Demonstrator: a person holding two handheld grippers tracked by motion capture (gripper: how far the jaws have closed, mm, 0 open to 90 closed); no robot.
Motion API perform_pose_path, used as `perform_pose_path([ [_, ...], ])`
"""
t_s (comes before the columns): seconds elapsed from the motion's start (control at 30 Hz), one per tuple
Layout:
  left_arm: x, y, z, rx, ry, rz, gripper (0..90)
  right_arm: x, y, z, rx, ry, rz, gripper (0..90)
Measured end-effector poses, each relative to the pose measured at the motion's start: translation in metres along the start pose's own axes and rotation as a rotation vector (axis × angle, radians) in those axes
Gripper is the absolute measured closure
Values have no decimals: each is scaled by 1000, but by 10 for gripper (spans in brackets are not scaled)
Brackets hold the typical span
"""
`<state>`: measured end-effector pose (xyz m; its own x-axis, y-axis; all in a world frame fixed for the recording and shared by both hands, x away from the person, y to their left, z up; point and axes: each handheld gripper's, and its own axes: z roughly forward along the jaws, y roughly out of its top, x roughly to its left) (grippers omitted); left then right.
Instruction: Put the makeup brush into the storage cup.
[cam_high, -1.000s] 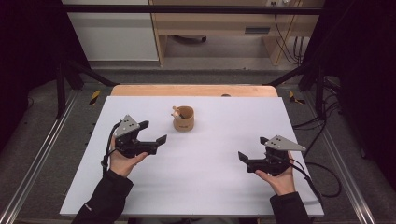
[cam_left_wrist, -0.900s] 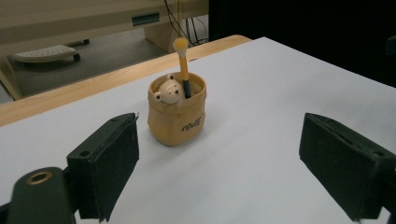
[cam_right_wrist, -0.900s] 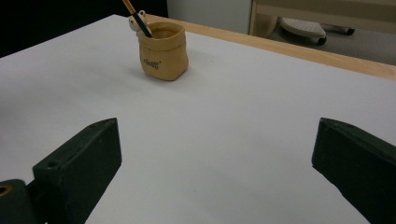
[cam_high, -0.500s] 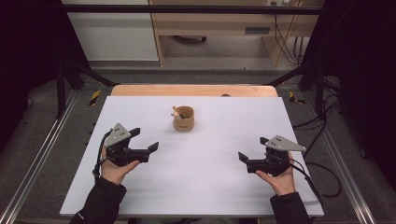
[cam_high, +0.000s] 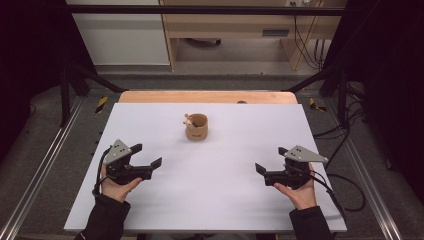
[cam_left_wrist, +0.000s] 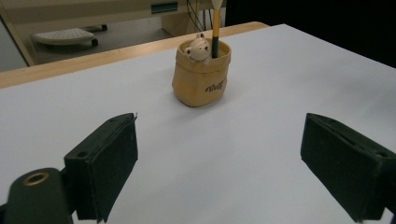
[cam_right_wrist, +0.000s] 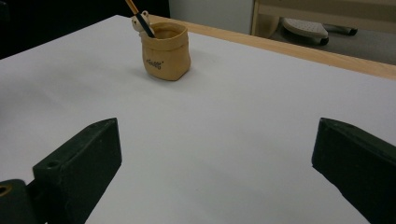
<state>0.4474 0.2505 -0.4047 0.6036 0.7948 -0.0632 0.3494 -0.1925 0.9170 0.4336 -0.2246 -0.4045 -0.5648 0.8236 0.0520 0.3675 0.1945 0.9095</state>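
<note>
left claw (cam_high: 149, 161) wide open, empty, low at tabletop (cam_high: 225, 200) left | right claw (cam_high: 266, 170) wide open, empty, at right | tan pouch cup (cam_high: 196, 127) upright mid-tabletop toward far edge, well apart from both | pencil (cam_left_wrist: 215, 28) standing inside

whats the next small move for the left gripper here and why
Probably ease the left gripper forward toward the tan pen holder. Its jaws stand wide open with nothing between them, the holder sits centred ahead of them in the left gripper view, and bare white table lies between.
</note>
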Motion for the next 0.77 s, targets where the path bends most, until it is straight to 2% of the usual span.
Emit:
perform_pose_path([
  [0.27, 6, -9, -5, -2, 20, -31, 100, 1, -1, 0, 1, 5, -3, 20],
  [0.77, 12, -19, -8, 17, 44, -39, 100, 1, -1, 0, -1, 5, 0, 20],
])
